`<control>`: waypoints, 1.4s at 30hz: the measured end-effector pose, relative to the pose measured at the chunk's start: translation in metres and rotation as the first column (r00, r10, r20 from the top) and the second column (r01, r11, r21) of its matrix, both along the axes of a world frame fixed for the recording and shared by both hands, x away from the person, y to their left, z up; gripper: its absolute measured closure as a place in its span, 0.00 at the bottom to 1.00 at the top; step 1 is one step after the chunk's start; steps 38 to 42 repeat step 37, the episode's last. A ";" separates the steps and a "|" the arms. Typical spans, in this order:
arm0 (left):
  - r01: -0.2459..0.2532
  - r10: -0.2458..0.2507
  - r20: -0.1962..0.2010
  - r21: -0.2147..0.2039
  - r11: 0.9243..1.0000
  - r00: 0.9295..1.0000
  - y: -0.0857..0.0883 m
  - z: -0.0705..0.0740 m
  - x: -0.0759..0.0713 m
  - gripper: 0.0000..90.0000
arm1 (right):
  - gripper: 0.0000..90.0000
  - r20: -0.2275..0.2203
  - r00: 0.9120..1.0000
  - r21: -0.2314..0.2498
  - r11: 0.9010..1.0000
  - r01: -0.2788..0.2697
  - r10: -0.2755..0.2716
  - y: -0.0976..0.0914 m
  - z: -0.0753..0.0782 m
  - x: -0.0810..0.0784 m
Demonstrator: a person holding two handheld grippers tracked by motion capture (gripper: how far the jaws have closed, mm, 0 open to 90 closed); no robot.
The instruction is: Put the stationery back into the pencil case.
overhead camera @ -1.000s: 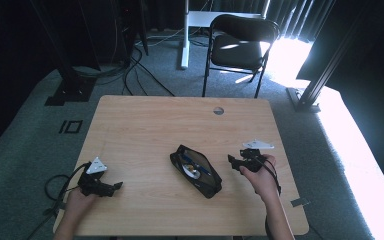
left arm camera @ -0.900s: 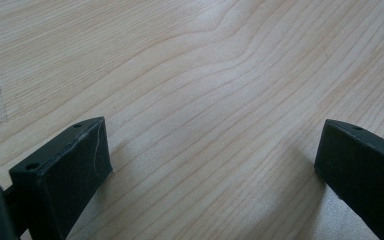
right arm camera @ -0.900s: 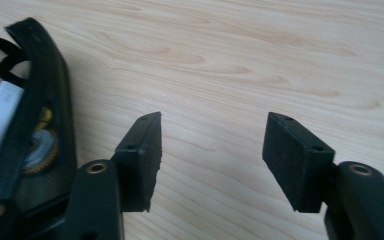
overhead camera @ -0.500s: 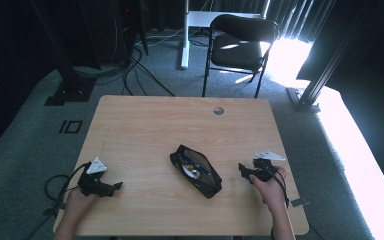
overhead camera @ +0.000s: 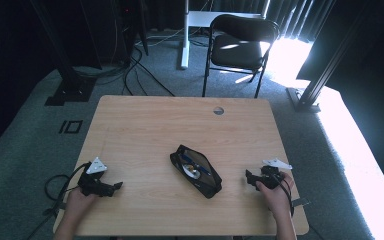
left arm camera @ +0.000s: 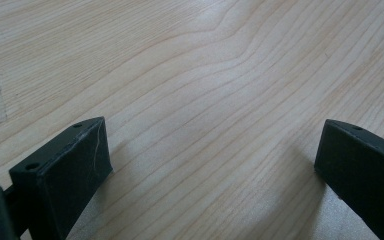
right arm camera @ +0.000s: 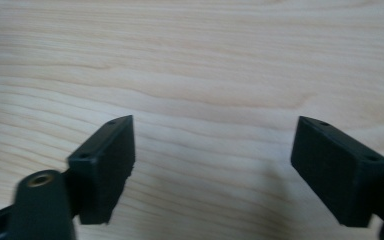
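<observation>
Right gripper (overhead camera: 250, 178) held low over the table (overhead camera: 145, 125) near its right front corner, jaws spread wide after just opening, nothing between them; bare wood grain under them in the right gripper view (right arm camera: 212, 165). Gripped from behind by the right hand (overhead camera: 275, 192), grey three-cornered plate on top, jaws aimed toward the table's middle. Just beyond those jaws, apart from them, lay a black pouch (overhead camera: 196, 171), unzipped and open, slanted across the middle of the table toward the front edge; small pale and dark items inside, too small to identify. Farther out, near the left front corner, rested the left gripper (overhead camera: 116, 186) in the left hand (overhead camera: 80, 202), jaws likewise wide with only wood between them in the left gripper view (left arm camera: 210, 165), cable trailing off the left edge. Small round hole (overhead camera: 218, 110) near the far edge. Past the table, a black chair (overhead camera: 240, 47) on grey carpet.
</observation>
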State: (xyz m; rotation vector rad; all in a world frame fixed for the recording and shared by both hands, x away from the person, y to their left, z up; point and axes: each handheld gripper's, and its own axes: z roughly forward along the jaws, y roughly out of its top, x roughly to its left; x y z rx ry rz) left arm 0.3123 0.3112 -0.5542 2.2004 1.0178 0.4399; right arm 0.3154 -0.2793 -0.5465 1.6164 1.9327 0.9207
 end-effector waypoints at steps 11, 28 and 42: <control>0.000 0.000 0.000 0.000 1.000 1.000 0.000 0.000 0.000 0.02 | 0.16 0.000 0.995 -0.028 0.995 0.100 -0.100 -0.012 -0.012 -0.010; 0.000 0.000 0.000 0.000 1.000 1.000 0.000 0.000 0.000 0.02 | 0.14 0.005 0.990 -0.052 0.989 0.140 -0.140 -0.017 -0.015 -0.024; 0.000 0.000 0.000 0.000 1.000 1.000 0.000 0.000 0.000 0.02 | 0.14 0.003 0.992 -0.052 0.990 0.130 -0.130 -0.017 -0.015 -0.022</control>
